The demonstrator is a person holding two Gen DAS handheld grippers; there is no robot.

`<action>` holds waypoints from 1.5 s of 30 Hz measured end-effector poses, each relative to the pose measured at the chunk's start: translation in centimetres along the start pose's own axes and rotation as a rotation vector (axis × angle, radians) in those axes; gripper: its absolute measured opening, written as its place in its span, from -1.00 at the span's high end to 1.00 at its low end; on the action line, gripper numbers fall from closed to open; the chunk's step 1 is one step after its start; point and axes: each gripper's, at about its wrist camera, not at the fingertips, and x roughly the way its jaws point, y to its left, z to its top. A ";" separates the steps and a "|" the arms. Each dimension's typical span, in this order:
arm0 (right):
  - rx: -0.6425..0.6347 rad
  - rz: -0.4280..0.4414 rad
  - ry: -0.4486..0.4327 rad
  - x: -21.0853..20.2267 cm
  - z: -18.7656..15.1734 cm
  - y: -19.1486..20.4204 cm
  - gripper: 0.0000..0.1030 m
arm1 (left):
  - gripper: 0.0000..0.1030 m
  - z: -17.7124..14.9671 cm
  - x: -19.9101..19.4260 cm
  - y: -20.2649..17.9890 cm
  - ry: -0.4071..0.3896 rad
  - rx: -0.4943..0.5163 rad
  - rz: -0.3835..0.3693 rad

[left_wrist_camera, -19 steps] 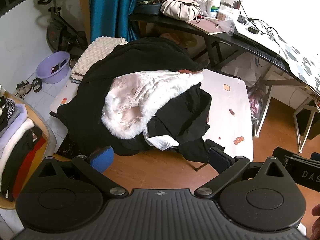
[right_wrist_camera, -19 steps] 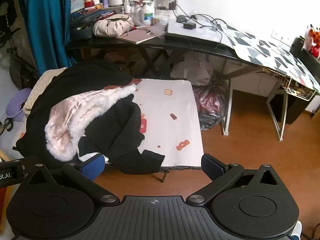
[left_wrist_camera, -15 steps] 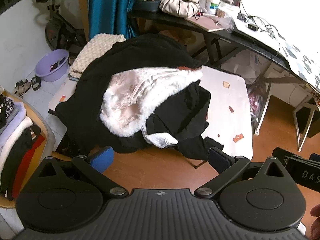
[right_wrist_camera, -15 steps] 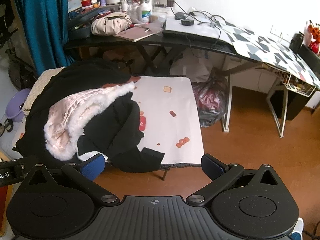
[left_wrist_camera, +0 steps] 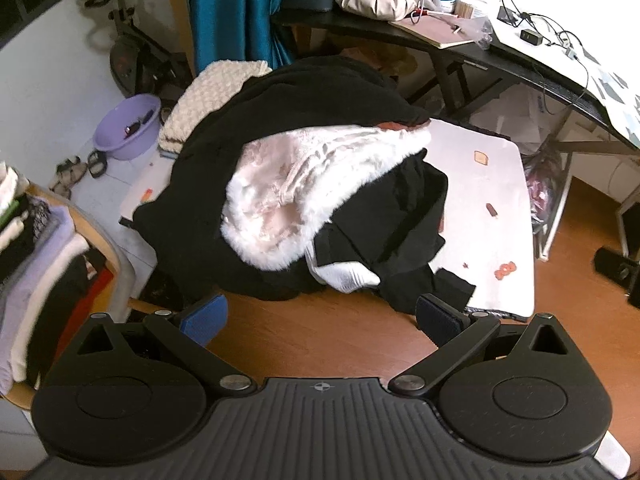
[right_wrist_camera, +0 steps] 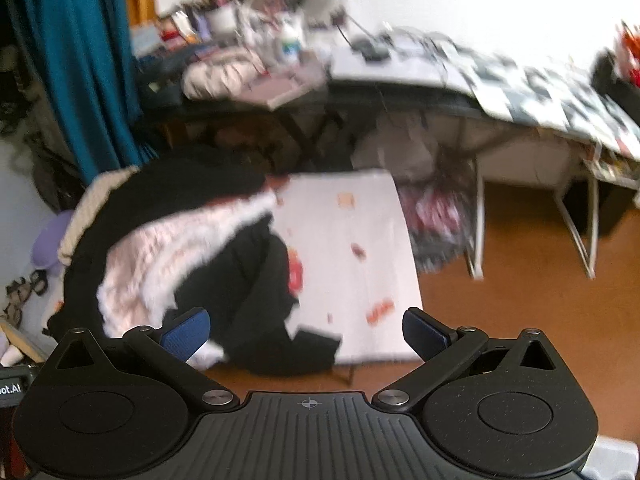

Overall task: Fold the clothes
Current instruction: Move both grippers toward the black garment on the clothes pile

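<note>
- A heap of clothes is lying across the left part of a small white table printed with little coloured motifs, in a cluttered room with a wooden floor.
- A large black garment is making up most of the pile, and a pink piece trimmed with white fur is resting on top of it, spilling toward the near edge.
- A white ribbed cuff is poking out under the fur trim, and black cloth is hanging over the table's near edge.
- The left gripper is hovering above the floor just short of the table, its blue-padded tongs spread wide and holding nothing.
- The right gripper is likewise hanging in front of the table with its tongs spread wide and empty; its view is blurred, so the finer detail there cannot be made out.
- In that blurred view the clothes are showing on the left of the table, with the right side of the top lying bare.
- A cream knitted textile is sitting at the far left of the pile, beside a purple basin on the floor.
- A stack of folded garments is lying on a round wooden stand at the left edge.
- A black desk crowded with bottles, a beige bag and cables is standing behind the table, next to a teal curtain.
</note>
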 end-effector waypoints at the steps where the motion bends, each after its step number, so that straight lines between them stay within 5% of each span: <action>1: -0.024 0.008 -0.031 -0.2 0.2 -0.2 -0.98 | -0.99 0.3 -0.1 -0.2 -0.009 -0.002 0.007; 8: -0.147 0.067 -0.179 0.3 -0.2 -2.0 -0.98 | -0.99 2.3 0.5 -1.6 -0.079 -0.002 0.044; 22: -0.081 0.180 -0.142 5.8 1.8 -5.1 -0.98 | -0.98 2.2 2.6 2.5 -0.133 -0.051 0.214; 32: -0.122 0.101 -0.127 7.9 3.5 0.6 -0.98 | -0.99 5.0 8.0 6.2 -0.064 -0.068 0.078; 45: -0.290 -0.104 -0.124 11.7 6.6 14.6 -0.98 | -0.99 12.8 14.6 10.5 -0.059 0.041 -0.105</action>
